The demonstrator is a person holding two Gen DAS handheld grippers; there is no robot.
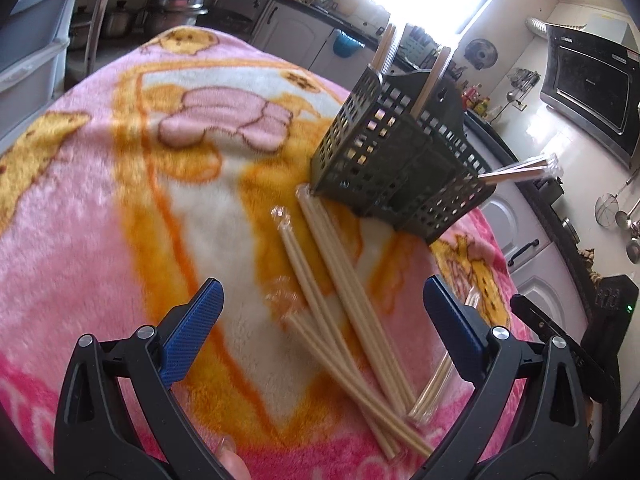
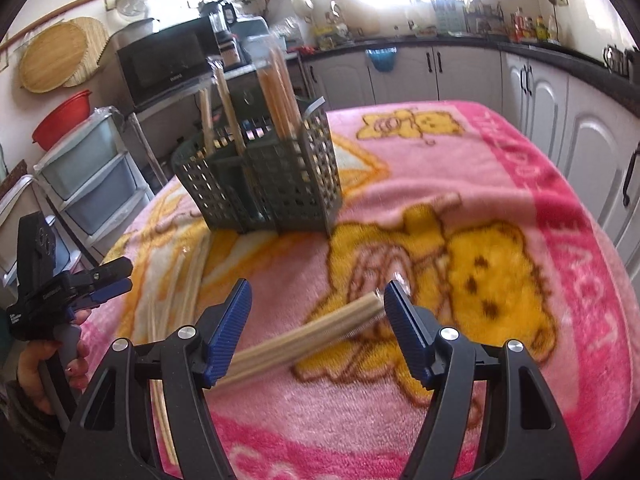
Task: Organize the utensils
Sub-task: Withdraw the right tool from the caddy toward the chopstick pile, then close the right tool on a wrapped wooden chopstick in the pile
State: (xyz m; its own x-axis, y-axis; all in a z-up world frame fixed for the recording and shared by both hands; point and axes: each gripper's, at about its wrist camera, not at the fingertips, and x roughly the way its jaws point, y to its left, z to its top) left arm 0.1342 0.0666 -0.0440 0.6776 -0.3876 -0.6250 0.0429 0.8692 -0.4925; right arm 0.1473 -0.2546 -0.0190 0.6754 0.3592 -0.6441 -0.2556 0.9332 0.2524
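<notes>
1. Chopsticks (image 1: 348, 300) lie loose on the pink cartoon blanket (image 1: 100, 220) in the left wrist view, their long axes running from the near right up toward the foot of the dark slotted holder (image 1: 400, 160); one pair's far tips touch the holder's base.
2. Just left of that bundle, a wrapped pair (image 1: 304, 276) lies at a slight angle and crosses the others lower down; its clear wrapper end points away from the camera.
3. Further right, another clear-wrapped pair (image 1: 436, 380) lies near the right finger, axis steeper, pointing up-right.
4. The left gripper (image 1: 320, 320) hovers over this pile with its jaws spread wide; nothing is between the blue pads (image 1: 196, 328).
5. The holder stands upright on the blanket, with chopsticks standing in its compartments (image 1: 430, 80) and one wrapped pair (image 1: 516, 170) jutting out sideways to the right.
6. The right wrist view alone shows a separate bundle (image 2: 312, 340) lying on the blanket beneath the right gripper (image 2: 318, 320), axis slanting from lower left to upper right, toward the bear print.
7. The right gripper's jaws are spread, and the pads do not press on the bundle; the picture is blurred here.
8. That view also shows the left gripper from the side at far left, held by a hand (image 2: 48, 364), and the loose chopsticks as pale streaks beside it.
</notes>
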